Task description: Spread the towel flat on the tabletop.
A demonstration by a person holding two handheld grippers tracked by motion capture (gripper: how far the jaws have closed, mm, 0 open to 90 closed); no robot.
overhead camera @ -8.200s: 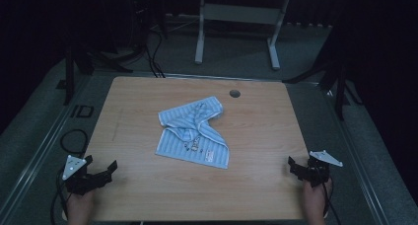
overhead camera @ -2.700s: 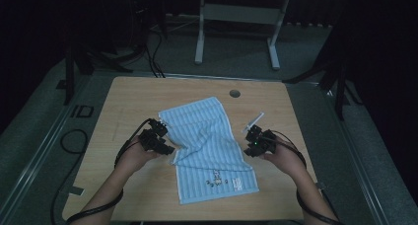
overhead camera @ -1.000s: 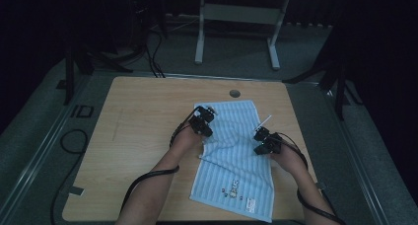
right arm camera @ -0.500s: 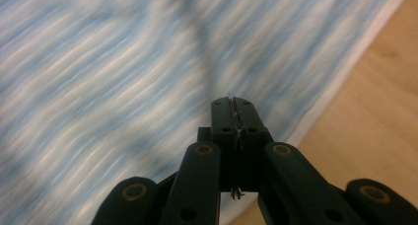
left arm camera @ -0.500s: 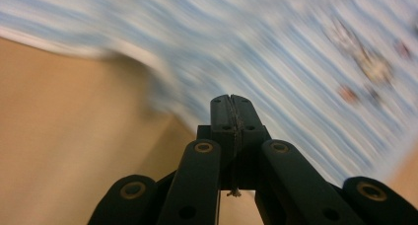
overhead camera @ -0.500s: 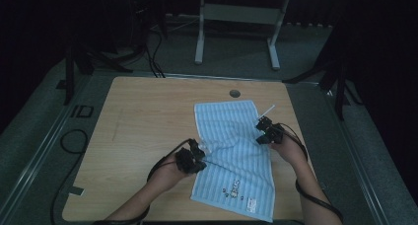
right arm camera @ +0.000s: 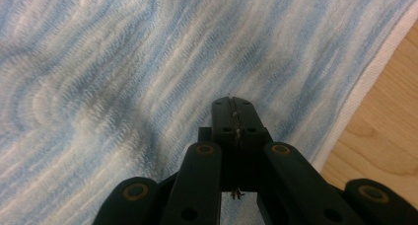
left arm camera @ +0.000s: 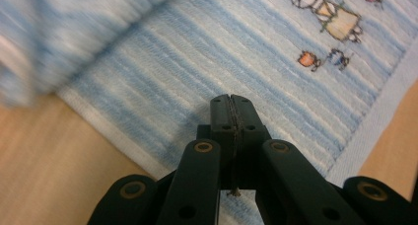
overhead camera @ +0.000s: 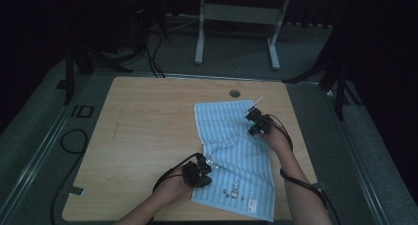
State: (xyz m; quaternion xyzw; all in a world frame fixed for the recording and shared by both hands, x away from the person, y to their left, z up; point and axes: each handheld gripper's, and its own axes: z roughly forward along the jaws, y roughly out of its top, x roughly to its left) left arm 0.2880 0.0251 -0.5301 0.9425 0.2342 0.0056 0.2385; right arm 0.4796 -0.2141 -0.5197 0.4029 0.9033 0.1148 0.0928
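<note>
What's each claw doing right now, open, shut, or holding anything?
Left claw: shut, nothing between its jaws, over the striped towel.
Right claw: shut, nothing gripped, over the towel near its edge.

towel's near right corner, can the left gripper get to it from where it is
Probably yes. The left gripper sits at the towel's left edge, fingers shut, and that corner lies flat with bare towel between. The right gripper is farther up.
</note>
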